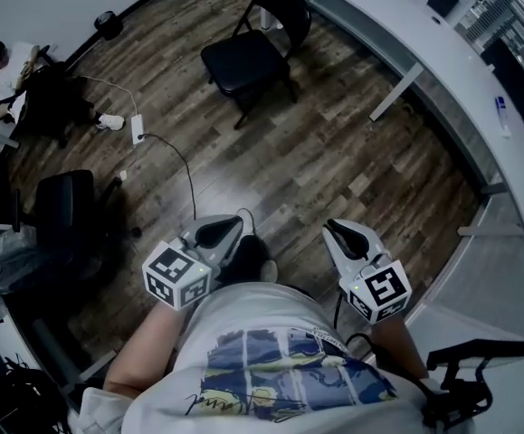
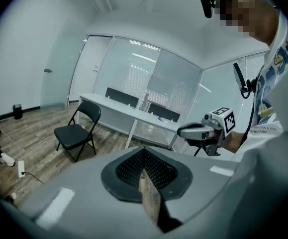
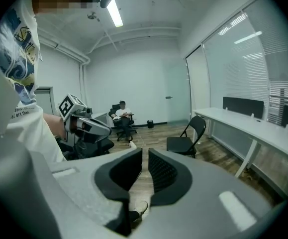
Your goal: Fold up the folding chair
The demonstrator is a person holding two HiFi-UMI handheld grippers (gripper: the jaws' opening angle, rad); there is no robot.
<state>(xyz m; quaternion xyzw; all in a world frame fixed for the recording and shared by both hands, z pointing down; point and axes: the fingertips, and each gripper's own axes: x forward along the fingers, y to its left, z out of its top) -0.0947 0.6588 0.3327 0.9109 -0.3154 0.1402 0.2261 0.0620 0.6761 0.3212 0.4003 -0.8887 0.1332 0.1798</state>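
Black tubular-framed folding chair (image 1: 248, 57) stands open on wood-plank floor (image 1: 334, 161); left tongs (image 1: 221, 231) pinched shut, right tongs (image 1: 345, 235) a narrow crack apart, both empty.

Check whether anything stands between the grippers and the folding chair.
Nothing visible does. Only bare floor lies between the left gripper, the right gripper and the chair; a cable lies left of that path.
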